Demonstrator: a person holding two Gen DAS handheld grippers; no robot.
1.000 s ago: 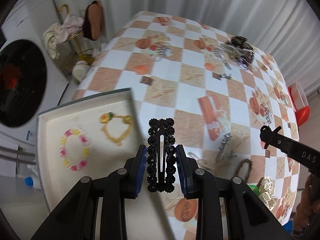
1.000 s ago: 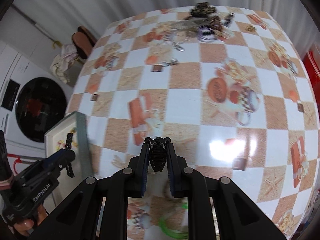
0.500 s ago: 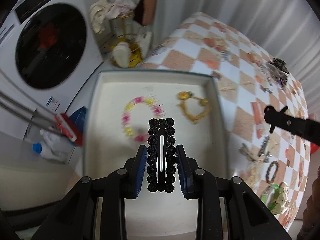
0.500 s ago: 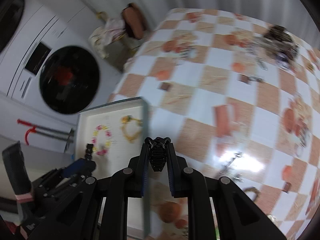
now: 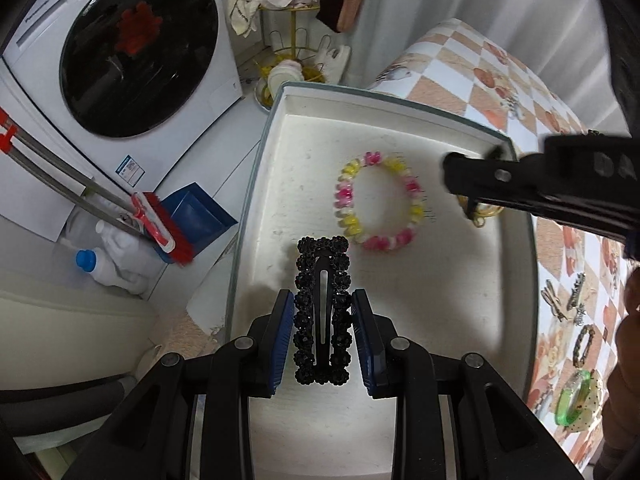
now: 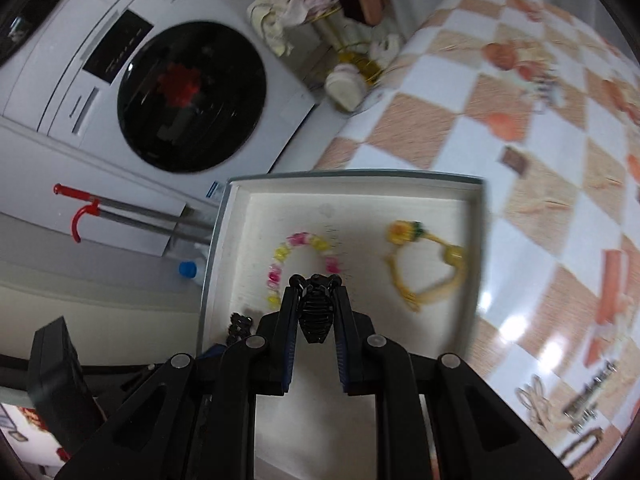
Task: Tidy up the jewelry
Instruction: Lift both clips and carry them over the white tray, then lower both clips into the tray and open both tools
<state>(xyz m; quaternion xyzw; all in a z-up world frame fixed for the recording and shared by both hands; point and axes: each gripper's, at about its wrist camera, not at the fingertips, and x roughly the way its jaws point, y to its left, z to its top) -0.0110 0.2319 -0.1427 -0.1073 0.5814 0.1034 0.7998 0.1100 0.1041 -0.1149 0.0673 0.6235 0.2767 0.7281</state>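
My left gripper (image 5: 322,300) is shut on a black beaded snap hair clip (image 5: 322,312) and holds it over the near left part of the white tray (image 5: 280,152). In the tray lie a pink and yellow bead bracelet (image 5: 378,200) and a yellow bracelet (image 6: 428,268). My right gripper (image 6: 316,292) is shut on a small black claw clip (image 6: 317,316) above the tray (image 6: 476,264), near the bead bracelet (image 6: 280,268). The right gripper (image 5: 456,176) crosses the tray's right side in the left wrist view and hides most of the yellow bracelet there.
The tray sits at the left end of a checkered tablecloth (image 6: 540,168). Several loose clips (image 5: 568,296) and a green bangle (image 5: 576,400) lie on the cloth to the right. A washing machine (image 5: 132,52), a brush and a bottle stand on the floor left of the table.
Both grippers have swung left from over the tablecloth to over the tray, each still holding its clip. The right gripper has come in over the tray's right side.
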